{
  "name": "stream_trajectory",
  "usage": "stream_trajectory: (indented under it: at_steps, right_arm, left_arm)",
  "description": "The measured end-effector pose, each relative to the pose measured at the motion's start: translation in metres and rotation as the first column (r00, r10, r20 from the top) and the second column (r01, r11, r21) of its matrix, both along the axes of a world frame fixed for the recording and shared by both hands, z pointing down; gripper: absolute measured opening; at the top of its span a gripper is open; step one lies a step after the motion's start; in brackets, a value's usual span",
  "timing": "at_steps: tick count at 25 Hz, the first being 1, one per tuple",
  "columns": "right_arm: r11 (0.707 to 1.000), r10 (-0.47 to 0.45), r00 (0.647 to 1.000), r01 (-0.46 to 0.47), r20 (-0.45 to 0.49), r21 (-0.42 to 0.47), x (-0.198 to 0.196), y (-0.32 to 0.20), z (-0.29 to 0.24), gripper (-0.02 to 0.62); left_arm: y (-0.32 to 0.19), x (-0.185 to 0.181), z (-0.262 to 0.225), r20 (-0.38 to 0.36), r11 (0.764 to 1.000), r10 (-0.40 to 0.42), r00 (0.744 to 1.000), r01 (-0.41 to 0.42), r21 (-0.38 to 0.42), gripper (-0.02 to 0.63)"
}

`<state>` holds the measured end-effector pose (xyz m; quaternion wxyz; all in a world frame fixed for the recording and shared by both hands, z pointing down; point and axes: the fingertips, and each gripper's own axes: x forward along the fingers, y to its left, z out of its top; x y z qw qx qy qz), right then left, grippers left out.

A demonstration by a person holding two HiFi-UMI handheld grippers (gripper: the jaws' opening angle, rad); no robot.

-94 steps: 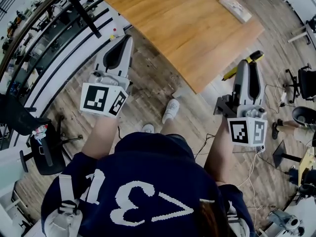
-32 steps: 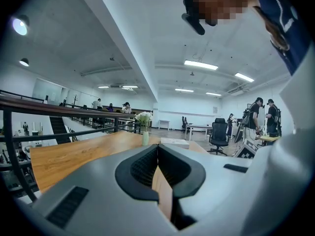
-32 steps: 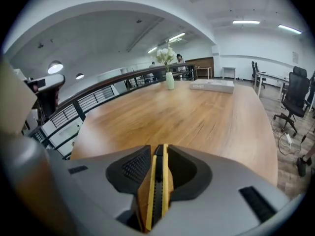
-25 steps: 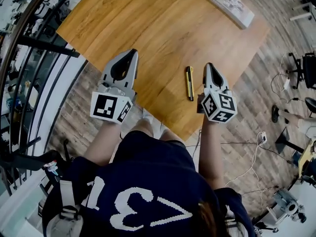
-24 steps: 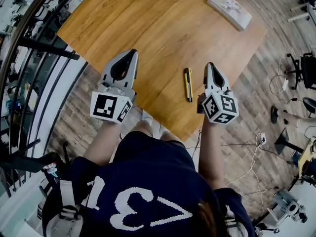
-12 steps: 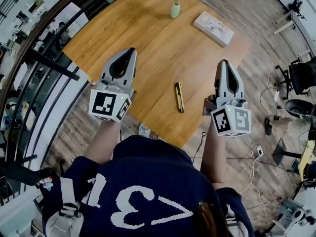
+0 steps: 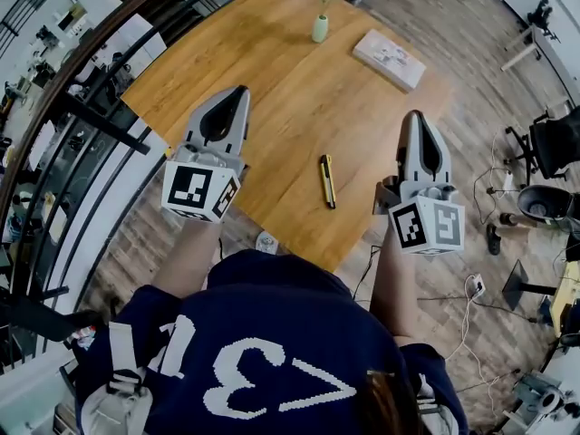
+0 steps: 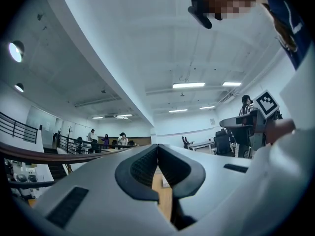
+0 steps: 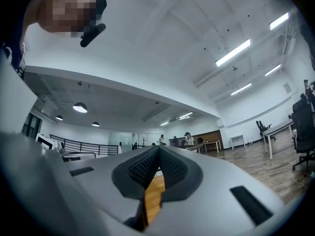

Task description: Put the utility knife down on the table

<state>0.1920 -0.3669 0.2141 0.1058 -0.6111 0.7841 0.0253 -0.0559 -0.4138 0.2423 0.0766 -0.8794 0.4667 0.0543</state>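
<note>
**Knife flat on the worktop, both claws clear of it**

Wood-plank floor and a curved railing surround the wooden worktop [image 7: 272, 89], which fills the upper middle of the head view. Over its near edge hang the left claw [image 7: 240, 91] at centre left and the right claw [image 7: 415, 116] at centre right, both pointing toward the top of the frame. Each gripper view shows its pads pressed together at the tips with nothing between them; only a sliver of worktop shows through the gap behind. A flat white box [image 7: 390, 59] lies at upper right and a small green vase [image 7: 320, 27] stands near the top edge.

The utility knife [image 7: 326, 180] rests on the worktop at lower centre, between the claws and apart from both. It is nearer the right claw and lies to that claw's left in the frame. Its long axis runs almost up-and-down the frame, roughly parallel to both claws. The put-down looks done. Any further reach would fall to the right claw, across that small sideways gap.
</note>
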Motion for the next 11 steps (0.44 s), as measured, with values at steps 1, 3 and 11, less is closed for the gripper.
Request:
stream_trajectory:
  at_steps: [1,3,11]
  right_arm:
    - [1.000,-0.001,1.000,0.001,0.000,0.001,-0.0001,0.0010,-0.0002,0.025]
    - [1.000,-0.002,1.000,0.002,-0.002,0.004,-0.0009,0.0034,-0.0012,0.025]
    - [1.000,-0.014,1.000,0.014,-0.009,0.014,-0.0029,0.0102,-0.0044,0.025]
  left_arm:
    - [0.0006,0.0001,0.0002,0.002,1.000,0.000,1.000,0.000,0.000,0.015]
    - [0.0023,-0.0002,0.0009,0.004,1.000,-0.001,1.000,0.001,-0.003,0.015]
    - [0.0084,0.0008,0.0033,0.007,1.000,-0.004,1.000,0.004,-0.005,0.015]
